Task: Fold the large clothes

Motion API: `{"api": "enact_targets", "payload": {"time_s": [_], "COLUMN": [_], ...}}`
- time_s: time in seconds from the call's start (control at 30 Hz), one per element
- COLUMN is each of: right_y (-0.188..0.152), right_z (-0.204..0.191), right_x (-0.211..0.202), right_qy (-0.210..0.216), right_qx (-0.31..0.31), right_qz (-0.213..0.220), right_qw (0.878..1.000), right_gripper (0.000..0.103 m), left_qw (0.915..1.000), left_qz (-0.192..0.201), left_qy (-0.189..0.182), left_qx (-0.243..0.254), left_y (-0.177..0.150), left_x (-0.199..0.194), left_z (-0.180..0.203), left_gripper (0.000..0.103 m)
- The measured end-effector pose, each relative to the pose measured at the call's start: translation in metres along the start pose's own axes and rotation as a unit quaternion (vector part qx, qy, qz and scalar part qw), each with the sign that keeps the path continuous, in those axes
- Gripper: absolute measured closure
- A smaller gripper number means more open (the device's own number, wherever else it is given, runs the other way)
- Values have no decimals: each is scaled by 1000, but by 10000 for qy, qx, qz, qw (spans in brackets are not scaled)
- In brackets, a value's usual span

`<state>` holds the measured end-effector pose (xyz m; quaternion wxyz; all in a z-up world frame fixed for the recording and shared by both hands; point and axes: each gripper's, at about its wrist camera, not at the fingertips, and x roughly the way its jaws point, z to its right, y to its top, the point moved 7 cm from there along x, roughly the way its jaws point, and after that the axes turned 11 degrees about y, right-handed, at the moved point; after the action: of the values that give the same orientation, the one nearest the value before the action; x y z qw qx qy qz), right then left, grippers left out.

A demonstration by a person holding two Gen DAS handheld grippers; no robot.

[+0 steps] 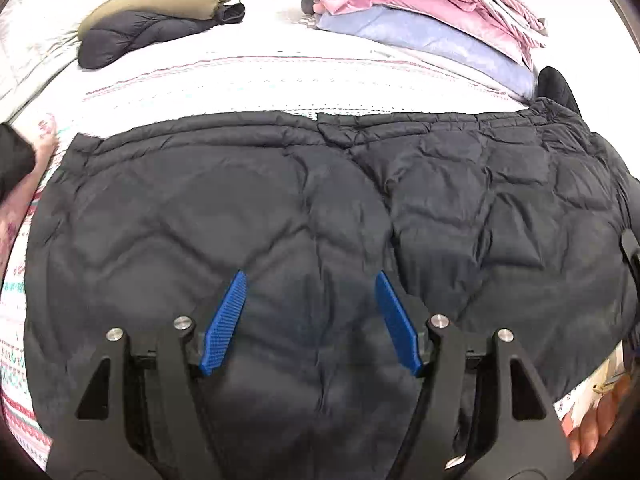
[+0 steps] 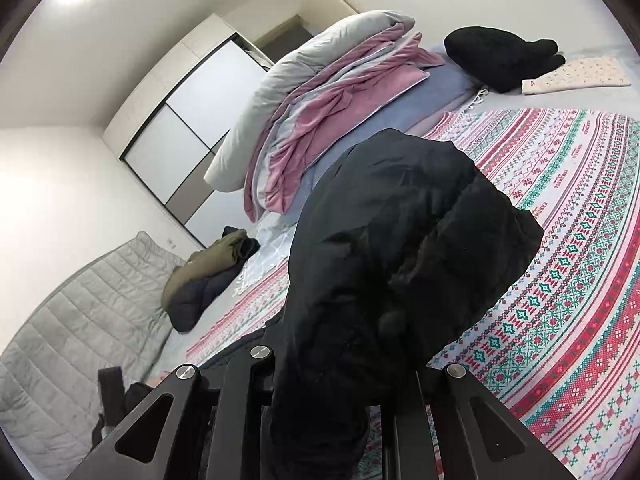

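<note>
Through the left wrist view, we are looking down on the black puffer coat (image 1: 320, 208), which is lying spread flat across the patterned bedspread (image 1: 240, 76) on the bed. The left claw (image 1: 310, 280) is hovering just above the coat's middle with its blue fingers (image 1: 226, 328) apart and gripping nothing. To fold well here, we are judging that this claw should pin or pinch the quilted fabric near the intended crease, so the slippery shell is not sliding while the other side comes over. The coat's far hem is running straight, with bare bedspread beyond it, while a bundle of olive and navy jackets (image 1: 152, 28) and a pile of pink and blue bedding (image 1: 420, 16) are sitting well apart at the far side.

Through the right wrist view, the right claw (image 2: 332, 392) is clamped on a bunched part of the coat (image 2: 400, 248), which is hanging lifted in front of the lens and hiding the fingertips. We are judging that the carry should stay low and even, laying this part over the flat body without dragging it. Open bedspread (image 2: 560, 240) is stretching to the right; a black garment (image 2: 500, 56) is resting far off
</note>
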<state>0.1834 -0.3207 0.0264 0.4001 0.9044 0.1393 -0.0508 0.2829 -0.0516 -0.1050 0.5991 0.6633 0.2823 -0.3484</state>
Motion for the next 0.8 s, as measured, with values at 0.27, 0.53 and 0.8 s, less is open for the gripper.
{"api": "enact_targets", "payload": {"time_s": [0.27,0.53,0.8], "right_y": [0,-7,-12], "right_z": [-2,-40,-57], "right_x": [1,8,13], "right_qy": [28,223,325], "right_qx": [20,-642,-960], "right_qz": [-10,-13,-35], "right_qw": [10000,9977,9948], "right_gripper": [86,86,86], "left_qw": [9984,9972,9963], "left_qz": [-443,-378,-292], "left_qy": [-361,193,101], "left_qx": [41,622,798], "left_y": [11,-1,2], "left_x": [51,56,43], "left_z": [42,65,63], "left_gripper": [35,35,35]}}
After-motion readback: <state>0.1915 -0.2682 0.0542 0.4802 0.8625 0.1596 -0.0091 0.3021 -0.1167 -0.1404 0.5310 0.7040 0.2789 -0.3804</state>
